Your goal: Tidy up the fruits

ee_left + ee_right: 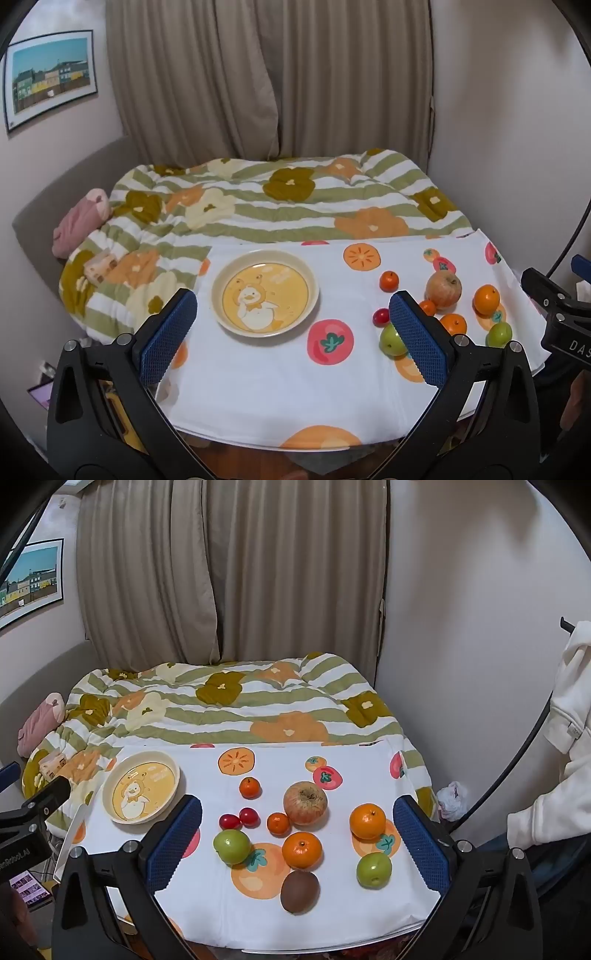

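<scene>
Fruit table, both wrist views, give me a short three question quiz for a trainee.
1. True or false: the duck plate already holds fruit.
2. How many green fruits lie on the tablecloth?
3. Which fruit lies nearest the camera in the right wrist view: A) apple, B) kiwi, C) the cherry tomatoes?

Key:
1. False, the plate is empty.
2. Two: one toward the plate side, one by the right tool.
3. B, the kiwi.
</scene>
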Action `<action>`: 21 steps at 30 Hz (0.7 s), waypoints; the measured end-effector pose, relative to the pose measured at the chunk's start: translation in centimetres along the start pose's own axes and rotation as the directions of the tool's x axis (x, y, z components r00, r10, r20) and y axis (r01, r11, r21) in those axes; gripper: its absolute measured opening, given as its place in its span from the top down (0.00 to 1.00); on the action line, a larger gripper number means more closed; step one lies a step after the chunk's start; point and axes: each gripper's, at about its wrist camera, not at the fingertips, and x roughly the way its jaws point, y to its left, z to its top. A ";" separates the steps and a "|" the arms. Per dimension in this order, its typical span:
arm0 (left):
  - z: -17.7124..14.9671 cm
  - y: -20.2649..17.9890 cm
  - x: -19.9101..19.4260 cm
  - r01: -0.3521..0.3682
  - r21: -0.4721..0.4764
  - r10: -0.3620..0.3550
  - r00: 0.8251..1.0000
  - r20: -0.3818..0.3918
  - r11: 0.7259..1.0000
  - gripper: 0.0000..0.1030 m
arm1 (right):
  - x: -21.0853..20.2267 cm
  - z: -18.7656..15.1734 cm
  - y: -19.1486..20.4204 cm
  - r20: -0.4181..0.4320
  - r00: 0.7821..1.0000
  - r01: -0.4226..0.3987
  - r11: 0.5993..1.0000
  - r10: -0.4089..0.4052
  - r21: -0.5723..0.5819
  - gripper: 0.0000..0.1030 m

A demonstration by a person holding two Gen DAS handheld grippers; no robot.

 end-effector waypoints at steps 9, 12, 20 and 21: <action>0.0 0.0 0.0 -0.004 0.000 0.004 1.000 -0.001 1.000 0.00 | 0.4 -0.4 0.3 -0.009 1.000 0.005 1.000 -0.005 -0.007 0.00; 0.0 -0.1 0.0 -0.004 0.002 0.004 1.000 0.000 1.000 0.00 | 0.4 -0.4 0.4 -0.008 1.000 0.006 1.000 -0.006 -0.007 0.00; 0.3 -0.2 0.5 -0.003 0.001 0.003 1.000 0.004 1.000 0.00 | 0.5 -0.1 0.6 -0.013 1.000 0.006 1.000 -0.006 -0.008 0.00; 0.3 -0.2 0.5 -0.002 0.001 0.002 1.000 0.005 1.000 0.00 | 0.6 -0.1 0.6 -0.013 1.000 0.005 1.000 -0.005 -0.008 0.00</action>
